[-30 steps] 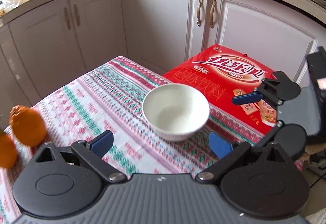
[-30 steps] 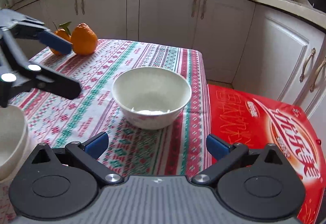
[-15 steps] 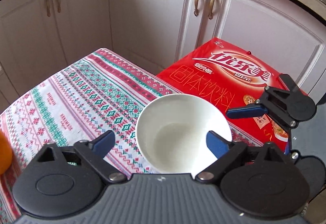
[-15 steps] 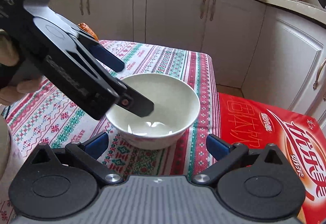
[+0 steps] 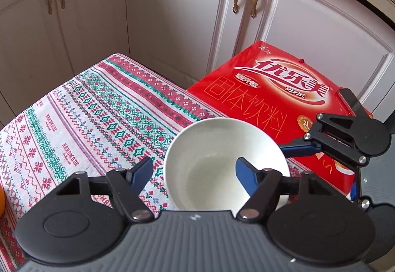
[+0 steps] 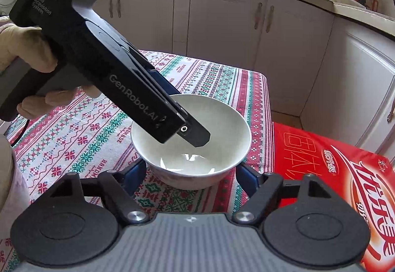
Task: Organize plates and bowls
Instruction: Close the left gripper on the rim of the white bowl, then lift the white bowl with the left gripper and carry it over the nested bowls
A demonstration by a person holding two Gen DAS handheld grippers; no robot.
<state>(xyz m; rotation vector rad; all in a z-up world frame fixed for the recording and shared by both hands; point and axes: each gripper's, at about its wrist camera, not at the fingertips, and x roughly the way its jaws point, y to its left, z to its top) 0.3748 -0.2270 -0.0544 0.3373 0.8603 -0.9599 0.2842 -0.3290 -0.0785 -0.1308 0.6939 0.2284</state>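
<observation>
White bowl (image 5: 223, 160), upright, apparently empty, on patterned tablecloth (image 5: 86, 118)

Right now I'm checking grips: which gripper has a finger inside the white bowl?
The left gripper: its closing jaws straddle the rim of the bowl, one finger inside. The right gripper's closing jaws flank the whole bowl from outside.

There is one round white ceramic bowl (image 5: 226, 160). There is one big red cardboard box (image 5: 276, 99). Two black grippers show: the left gripper (image 5: 192, 172) and the right gripper (image 6: 190, 175).
</observation>
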